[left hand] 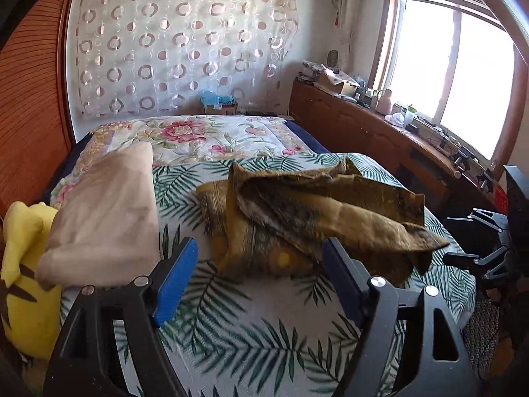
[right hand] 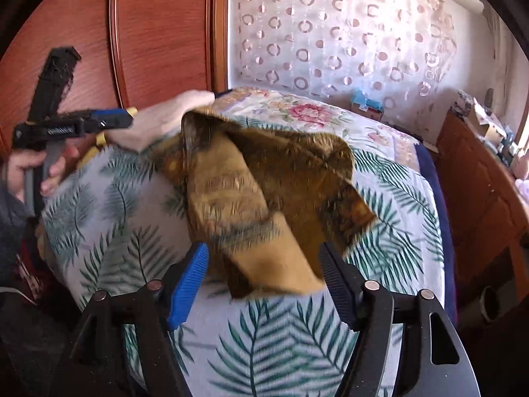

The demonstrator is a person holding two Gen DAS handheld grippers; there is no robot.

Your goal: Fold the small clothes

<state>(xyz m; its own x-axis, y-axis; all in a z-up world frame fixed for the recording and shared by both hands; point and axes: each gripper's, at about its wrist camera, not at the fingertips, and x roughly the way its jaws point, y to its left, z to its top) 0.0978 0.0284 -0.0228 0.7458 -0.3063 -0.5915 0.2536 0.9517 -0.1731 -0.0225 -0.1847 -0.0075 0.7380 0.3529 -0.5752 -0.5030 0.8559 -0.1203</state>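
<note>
garment: mustard-brown patterned cloth [left hand: 317, 211], crumpled in a loose heap mid-bed on the palm-leaf sheet [left hand: 231, 314]; long axis roughly left-right in left view, one corner hanging toward the right tongs
left tongs [left hand: 261, 258]: spread, nothing between pads, just short of the cloth
right tongs [right hand: 264, 271]: spread; near cloth corner lies between the pads, blurred, no pinch seen
around: folded beige blanket [left hand: 105, 211] left of cloth, touching yellow plush toy [left hand: 23, 274]; floral quilt [left hand: 205, 135] behind
containers: cardboard box [left hand: 221, 106] at the wall with blue stuff in it; open box [left hand: 340, 84] on wooden cabinet [left hand: 370, 132] under the window [left hand: 446, 66]
</note>
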